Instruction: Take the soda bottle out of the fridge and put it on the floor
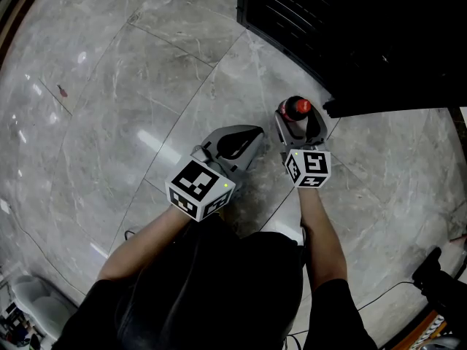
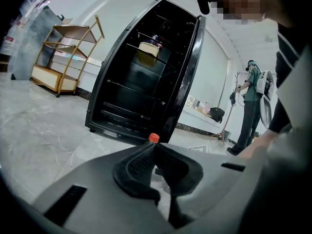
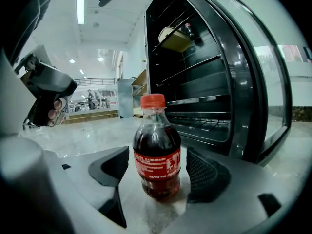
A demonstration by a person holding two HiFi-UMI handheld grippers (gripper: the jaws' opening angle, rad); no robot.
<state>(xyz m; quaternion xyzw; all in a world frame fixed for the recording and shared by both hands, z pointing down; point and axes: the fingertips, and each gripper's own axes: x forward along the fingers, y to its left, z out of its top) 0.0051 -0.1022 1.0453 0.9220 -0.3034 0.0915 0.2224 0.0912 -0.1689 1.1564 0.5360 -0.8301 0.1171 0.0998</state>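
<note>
The soda bottle (image 1: 295, 109), dark cola with a red cap and red label, stands upright on the grey marble floor (image 1: 109, 122) just in front of the black fridge (image 1: 365, 35), whose door hangs open. My right gripper (image 1: 299, 124) is open around it. In the right gripper view the bottle (image 3: 157, 155) is between the two pads with a gap on each side of it, and my right gripper (image 3: 161, 168) touches nothing. My left gripper (image 1: 241, 141) hovers to the left of the bottle, shut and holding nothing. In the left gripper view only the bottle's red cap (image 2: 154, 138) shows above my left gripper (image 2: 155, 152).
The fridge (image 2: 141, 82) has wire shelves, with a yellowish box (image 2: 148, 52) on an upper one. A wooden shelf unit (image 2: 68, 57) stands far left. A person (image 2: 251, 106) stands in the background on the right. A cable (image 1: 379, 290) lies on the floor behind me.
</note>
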